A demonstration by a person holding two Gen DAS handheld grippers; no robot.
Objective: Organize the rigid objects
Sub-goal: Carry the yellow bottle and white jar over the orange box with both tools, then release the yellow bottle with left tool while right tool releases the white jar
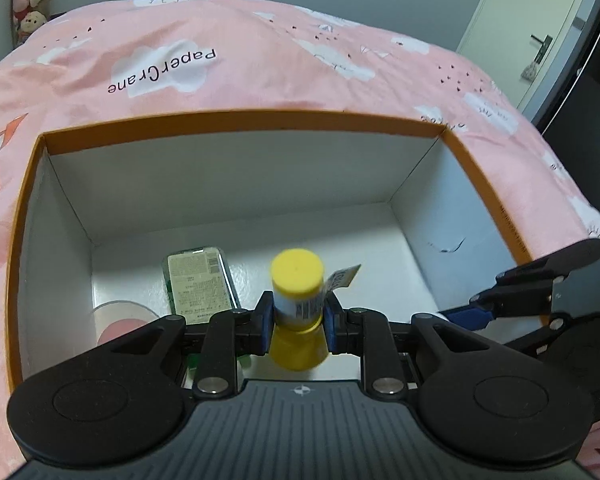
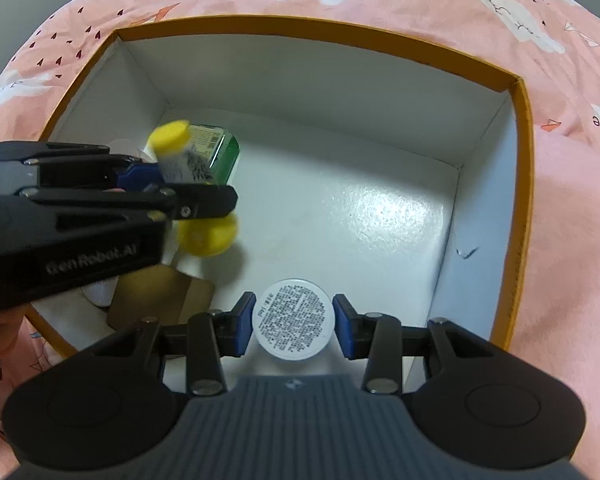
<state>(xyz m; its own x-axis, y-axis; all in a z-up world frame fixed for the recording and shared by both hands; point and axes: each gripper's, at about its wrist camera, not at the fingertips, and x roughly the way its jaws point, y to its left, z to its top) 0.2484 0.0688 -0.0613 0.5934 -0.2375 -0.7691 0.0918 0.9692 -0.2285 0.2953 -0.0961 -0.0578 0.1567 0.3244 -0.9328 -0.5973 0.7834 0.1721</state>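
Note:
My left gripper (image 1: 297, 320) is shut on a yellow-capped bottle (image 1: 298, 280) with a white label, held inside an orange-rimmed box (image 1: 240, 120) with white walls. It also shows in the right wrist view (image 2: 172, 136), where the left gripper (image 2: 168, 184) reaches in from the left. My right gripper (image 2: 294, 326) holds a white round jar (image 2: 293, 324) with a printed bottom between its blue pads (image 2: 245, 320), low inside the box (image 2: 320, 24). The right gripper's fingers show at the right edge of the left wrist view (image 1: 500, 304).
A green tin (image 1: 198, 284) with a printed label lies on the box floor at the left, also in the right wrist view (image 2: 220, 152). A round pink-and-white item (image 1: 120, 320) and a brown flat piece (image 2: 156, 300) lie near it. The box sits on a pink bedspread (image 1: 260, 60).

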